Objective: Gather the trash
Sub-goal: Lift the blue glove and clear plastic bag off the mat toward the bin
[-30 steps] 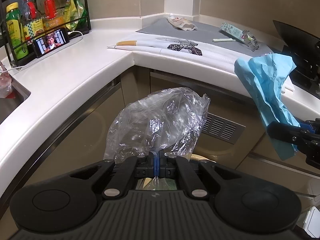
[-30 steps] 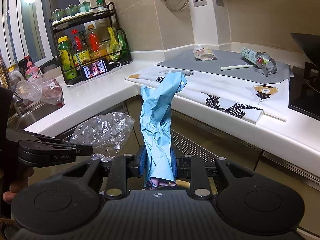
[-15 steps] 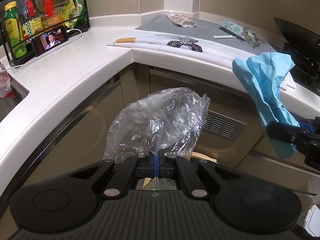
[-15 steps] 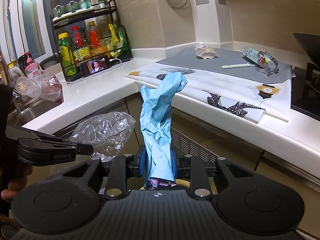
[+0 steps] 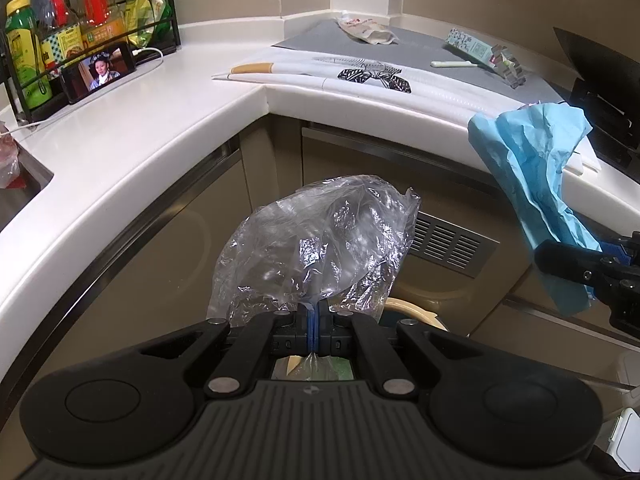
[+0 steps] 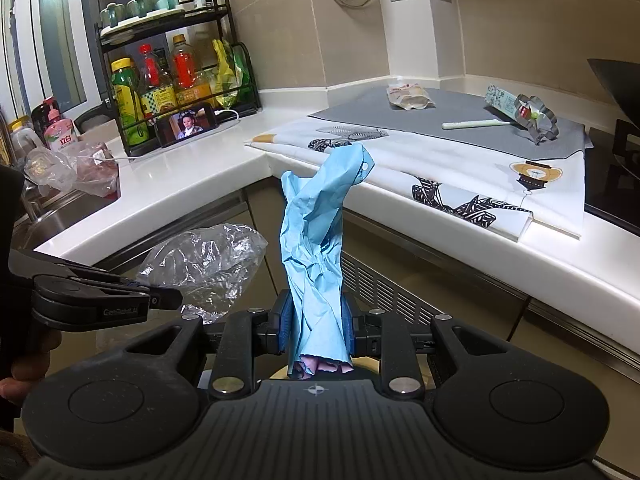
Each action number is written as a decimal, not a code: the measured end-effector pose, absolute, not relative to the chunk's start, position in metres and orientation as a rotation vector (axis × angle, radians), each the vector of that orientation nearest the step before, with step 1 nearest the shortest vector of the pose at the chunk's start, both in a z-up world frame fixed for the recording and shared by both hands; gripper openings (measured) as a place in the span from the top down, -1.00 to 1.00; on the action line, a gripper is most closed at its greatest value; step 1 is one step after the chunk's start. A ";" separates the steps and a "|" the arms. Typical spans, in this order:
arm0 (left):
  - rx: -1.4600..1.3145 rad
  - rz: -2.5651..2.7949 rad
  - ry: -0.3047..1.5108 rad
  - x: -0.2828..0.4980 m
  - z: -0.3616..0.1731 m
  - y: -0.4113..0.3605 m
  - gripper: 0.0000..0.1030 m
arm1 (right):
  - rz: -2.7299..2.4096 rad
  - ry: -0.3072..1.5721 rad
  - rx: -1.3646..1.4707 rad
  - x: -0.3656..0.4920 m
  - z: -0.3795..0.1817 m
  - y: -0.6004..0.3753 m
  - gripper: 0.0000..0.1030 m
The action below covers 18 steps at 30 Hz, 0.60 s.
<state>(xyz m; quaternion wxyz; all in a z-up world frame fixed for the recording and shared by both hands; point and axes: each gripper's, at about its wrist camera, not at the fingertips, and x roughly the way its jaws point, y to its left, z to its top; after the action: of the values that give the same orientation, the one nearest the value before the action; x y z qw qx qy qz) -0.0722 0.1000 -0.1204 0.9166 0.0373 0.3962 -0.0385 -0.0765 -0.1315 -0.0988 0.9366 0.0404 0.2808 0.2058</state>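
Note:
My left gripper [image 5: 313,326] is shut on a crumpled clear plastic bag [image 5: 316,248], held in the air in front of the corner cabinets. The bag also shows in the right wrist view [image 6: 204,260]. My right gripper [image 6: 315,330] is shut on a crumpled blue paper [image 6: 316,248] that stands up between the fingers. That paper shows at the right of the left wrist view [image 5: 536,184]. A beige bin rim [image 5: 412,308] shows just below the left gripper. A snack pouch [image 6: 408,98], a patterned box [image 6: 500,100] and a pale stick [image 6: 472,124] lie on the grey mat.
The white L-shaped counter [image 5: 132,140] wraps around the corner. A black rack of bottles [image 6: 168,80] and a phone [image 6: 188,126] stand at the back left. A printed cloth [image 6: 480,176] covers the right counter. A sink [image 6: 52,216] with bagged items is at the left.
Both grippers have dropped slightly, still holding the bag and the paper; the counter sits a little higher in both views.

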 end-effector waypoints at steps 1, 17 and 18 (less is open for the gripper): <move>0.076 -0.078 0.817 -0.071 -0.121 0.100 1.00 | 0.419 0.576 0.082 -0.075 -0.100 -0.132 0.47; 0.073 -0.093 0.913 -0.040 -0.164 0.092 1.00 | 0.413 0.676 0.041 -0.050 -0.142 -0.119 0.47; 0.073 -0.093 0.923 -0.037 -0.167 0.092 1.00 | 0.410 0.685 0.039 -0.048 -0.146 -0.118 0.47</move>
<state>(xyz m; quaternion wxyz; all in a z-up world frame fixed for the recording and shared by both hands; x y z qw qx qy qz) -0.0373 0.0919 -0.1674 0.8937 0.0353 0.4451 -0.0447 -0.0478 -0.1183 -0.1456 0.9211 0.0188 0.3337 0.1997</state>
